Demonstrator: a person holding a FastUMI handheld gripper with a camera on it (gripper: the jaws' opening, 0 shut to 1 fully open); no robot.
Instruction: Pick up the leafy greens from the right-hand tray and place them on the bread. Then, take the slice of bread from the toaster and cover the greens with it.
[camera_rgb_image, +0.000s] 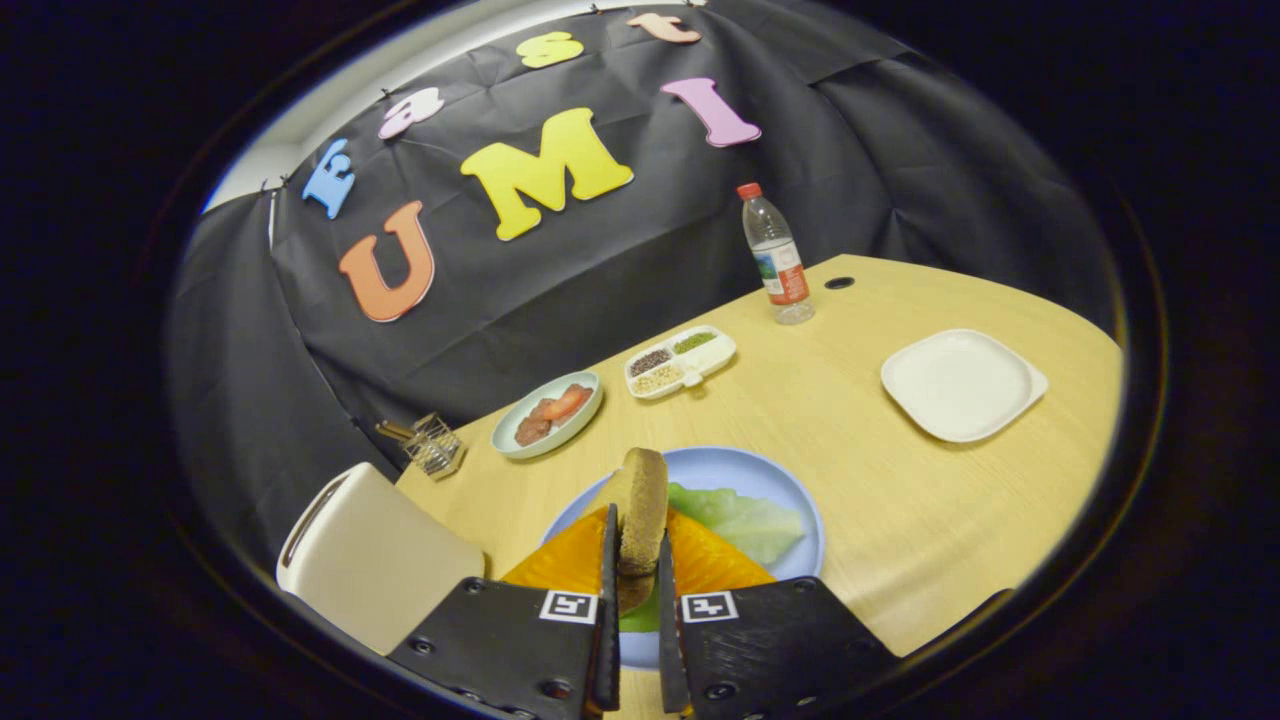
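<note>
A black cloth wall closes off the back of a pale wood counter (900, 520), whose rounded edge sweeps from 12 o'clock round to 4 o'clock. At 9 o'clock of the tongs sits the cream toaster (375, 560) near the counter's edge, with a small wire rack (432, 445) beyond it. Further along at 11 o'clock lie a pale dish of meat slices (548, 412) and a divided tray of grains (680, 361). The tongs (637, 565) are nearly closed, both fingers pressing a brown slice of bread (642, 508); it stands on edge, long axis toward 12 o'clock. Beneath it, on a blue plate (750, 470), are an orange sheet (705, 562) and pale leafy greens (745, 520). At 1 o'clock stands a water bottle (777, 255); at 2 o'clock a square white plate (962, 384) has open counter around it.
</note>
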